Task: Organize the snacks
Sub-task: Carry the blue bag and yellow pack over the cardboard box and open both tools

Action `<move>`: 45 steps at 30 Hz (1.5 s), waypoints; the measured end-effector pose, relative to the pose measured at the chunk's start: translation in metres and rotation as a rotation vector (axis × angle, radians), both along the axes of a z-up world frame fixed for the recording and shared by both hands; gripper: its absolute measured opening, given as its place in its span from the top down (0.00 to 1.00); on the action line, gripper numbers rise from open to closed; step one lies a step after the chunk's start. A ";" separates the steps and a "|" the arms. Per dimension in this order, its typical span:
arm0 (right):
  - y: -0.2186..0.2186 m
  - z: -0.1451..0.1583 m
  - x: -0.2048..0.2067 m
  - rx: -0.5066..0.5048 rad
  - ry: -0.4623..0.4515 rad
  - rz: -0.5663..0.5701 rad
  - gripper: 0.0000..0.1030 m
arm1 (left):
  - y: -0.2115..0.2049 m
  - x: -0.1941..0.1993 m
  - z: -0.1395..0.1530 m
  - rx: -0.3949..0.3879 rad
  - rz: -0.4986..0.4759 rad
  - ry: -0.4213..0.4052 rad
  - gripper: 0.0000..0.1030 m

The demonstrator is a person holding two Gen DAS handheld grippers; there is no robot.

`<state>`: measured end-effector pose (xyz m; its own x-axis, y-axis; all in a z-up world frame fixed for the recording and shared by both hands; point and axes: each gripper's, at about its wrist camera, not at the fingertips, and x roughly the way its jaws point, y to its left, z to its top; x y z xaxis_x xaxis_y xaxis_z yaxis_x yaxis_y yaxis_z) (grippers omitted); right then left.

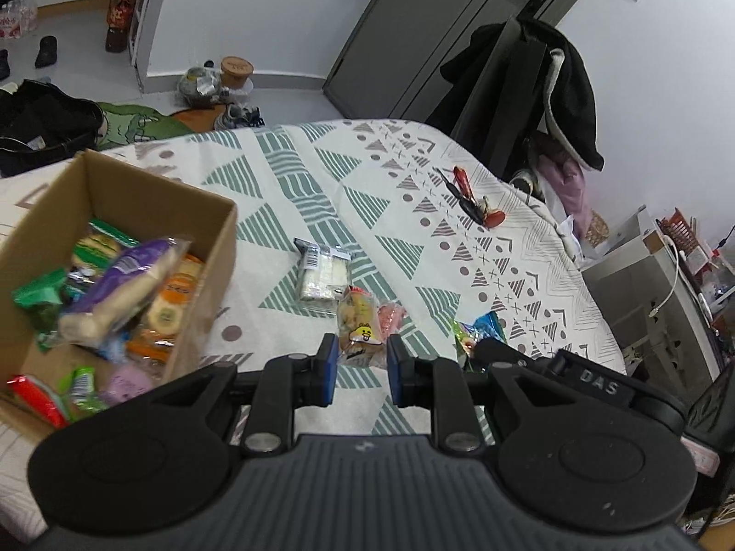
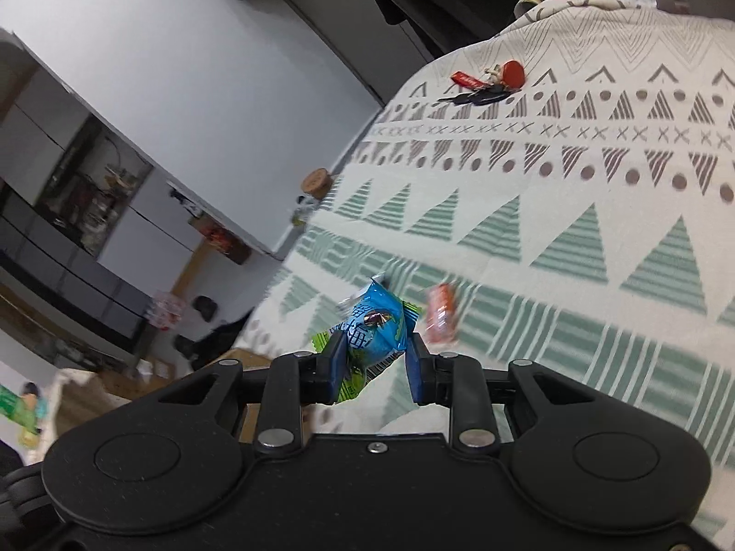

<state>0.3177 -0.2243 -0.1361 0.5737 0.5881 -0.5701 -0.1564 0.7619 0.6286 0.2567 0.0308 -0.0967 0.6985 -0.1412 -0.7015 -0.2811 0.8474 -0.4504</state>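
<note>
A cardboard box (image 1: 216,248) at the left holds several snack packets. My left gripper (image 1: 360,358) is open just above the cloth, its blue pads on either side of a yellow-brown snack packet (image 1: 360,323). A white wafer packet (image 1: 321,275) and a pink packet (image 1: 390,317) lie beside it. My right gripper (image 2: 374,358) is shut on a blue and green snack packet (image 2: 374,326), held above the cloth. That packet (image 1: 477,330) and the right gripper's body (image 1: 551,367) show in the left wrist view. An orange packet (image 2: 442,313) lies just beyond it.
The patterned tablecloth (image 1: 413,193) covers the table. A bunch of keys with red tags (image 1: 473,202) lies far right, also in the right wrist view (image 2: 487,85). A chair with dark coats (image 1: 542,92) stands behind the table. A white cabinet (image 1: 652,275) is at the right.
</note>
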 end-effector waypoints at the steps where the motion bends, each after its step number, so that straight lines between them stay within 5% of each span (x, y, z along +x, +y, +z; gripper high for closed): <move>1: 0.001 0.003 -0.005 -0.003 -0.009 -0.001 0.74 | 0.002 -0.004 0.003 0.001 0.001 -0.005 0.80; 26: 0.055 0.045 -0.098 -0.042 -0.106 0.019 0.74 | 0.069 -0.090 0.053 0.019 0.041 -0.075 0.80; 45: 0.125 0.048 -0.104 -0.091 -0.113 0.105 0.74 | 0.136 -0.109 0.032 0.000 0.139 -0.009 0.80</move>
<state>0.2135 -0.0996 -0.0881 0.5749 0.5970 -0.5595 -0.3037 0.7907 0.5316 0.1479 0.1668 -0.0652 0.7176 -0.0429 -0.6951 -0.3916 0.8005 -0.4537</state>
